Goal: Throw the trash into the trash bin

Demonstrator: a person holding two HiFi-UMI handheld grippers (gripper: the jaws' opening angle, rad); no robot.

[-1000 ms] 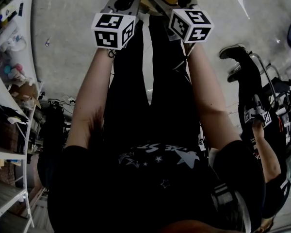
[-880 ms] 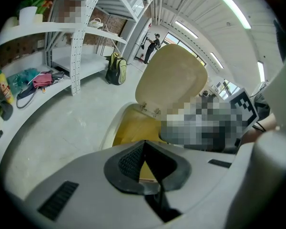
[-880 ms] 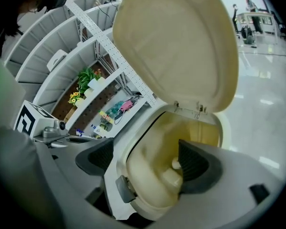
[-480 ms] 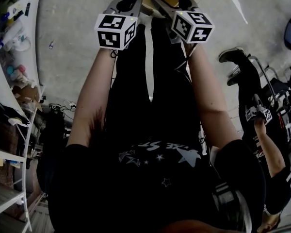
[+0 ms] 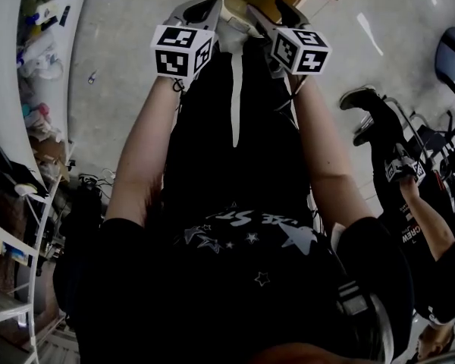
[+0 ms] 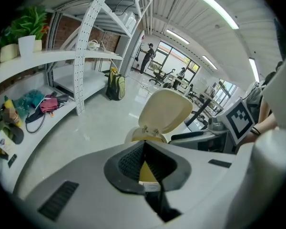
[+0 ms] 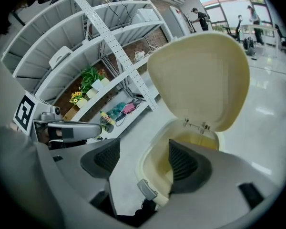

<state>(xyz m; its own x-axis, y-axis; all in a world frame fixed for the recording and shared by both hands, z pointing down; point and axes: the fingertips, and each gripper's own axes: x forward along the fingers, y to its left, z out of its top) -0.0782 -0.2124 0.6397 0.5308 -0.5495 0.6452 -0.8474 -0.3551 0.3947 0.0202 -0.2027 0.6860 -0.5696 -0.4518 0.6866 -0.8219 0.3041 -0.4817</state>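
Now: left tongs (image 6: pixel 144 143) pinched together, empty. Right tongs (image 7: pixel 144 160) wide, just narrowing, nothing between. Just ahead, below both — trash bin (image 7: pixel 152 149), lid (image 7: pixel 200 75) up. No trash seen. Bin looks light, rigid plastic — grip rim, not hinged lid.

A tall white shelf rack (image 6: pixel 81 56) with perforated posts is the main furniture. Behind it stands a red brick wall (image 6: pixel 62 32). On one upper board of the rack sits a green potted plant (image 6: pixel 31 23), and on its lowest board lie some bags (image 6: pixel 43 104). A yellow-green backpack (image 6: pixel 115 87) leans at the far end of the rack. In front of the rack spreads a pale, shiny floor (image 6: pixel 86 128). Beyond its far end are large bright windows (image 6: pixel 178 61). Above the rack, long light strips (image 6: pixel 214 4) run along the white ceiling.
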